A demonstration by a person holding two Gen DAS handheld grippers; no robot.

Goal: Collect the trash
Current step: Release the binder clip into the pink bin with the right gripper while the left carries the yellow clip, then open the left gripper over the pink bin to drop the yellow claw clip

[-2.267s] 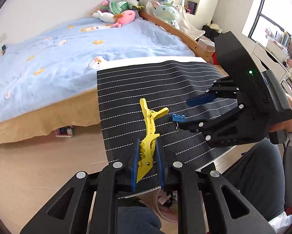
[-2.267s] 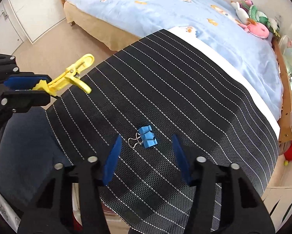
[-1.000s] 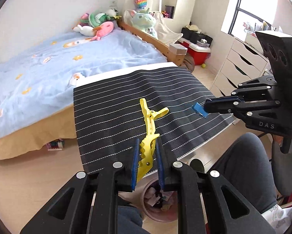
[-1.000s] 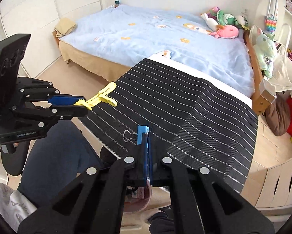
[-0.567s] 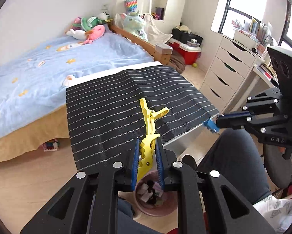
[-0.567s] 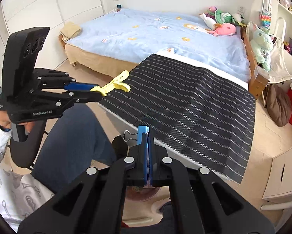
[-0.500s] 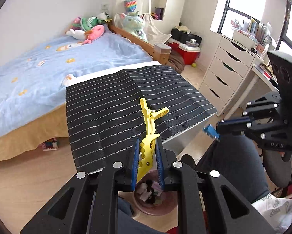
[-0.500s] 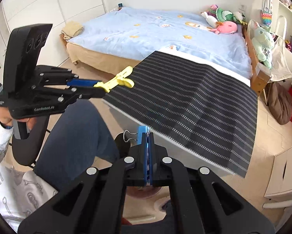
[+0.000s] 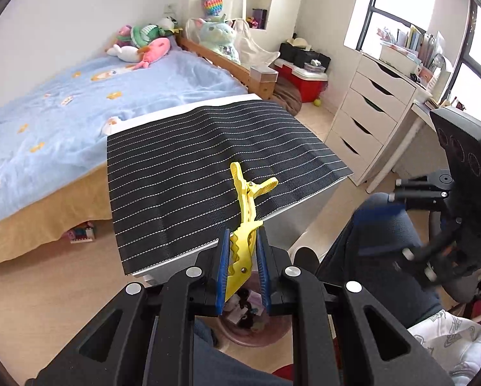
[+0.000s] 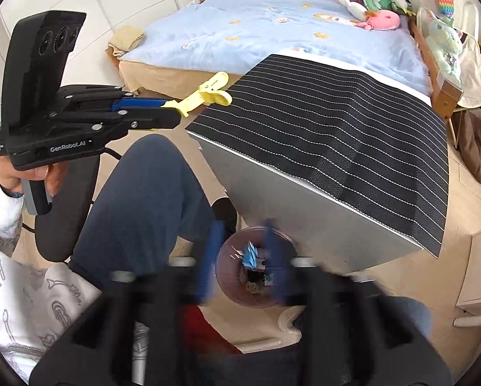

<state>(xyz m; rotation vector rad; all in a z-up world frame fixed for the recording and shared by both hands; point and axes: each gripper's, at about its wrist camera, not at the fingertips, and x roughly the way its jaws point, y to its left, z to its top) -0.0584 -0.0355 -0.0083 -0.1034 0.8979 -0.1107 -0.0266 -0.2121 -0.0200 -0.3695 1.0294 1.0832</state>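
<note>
My left gripper [image 9: 241, 273] is shut on a yellow hair clip [image 9: 244, 222], held out above the floor beside the table; the clip also shows in the right wrist view [image 10: 205, 95]. My right gripper [image 10: 242, 257] is open, its blue pads blurred with motion, right above a round pinkish trash bin [image 10: 222, 276] on the floor. A blue binder clip [image 10: 250, 254] is loose between the pads, over the bin. The bin [image 9: 272, 331] also shows under my left gripper, with small scraps inside.
A table under a black white-striped mat [image 9: 208, 160] stands just beyond the bin. The person's legs in dark trousers [image 10: 137, 193] are to the left of the bin. A bed [image 9: 79, 96] lies behind, white drawers [image 9: 369, 115] to the right.
My right gripper has swung down over the bin and opened, letting go of the blue binder clip. My left gripper still holds the yellow hair clip and has drifted back from the table.
</note>
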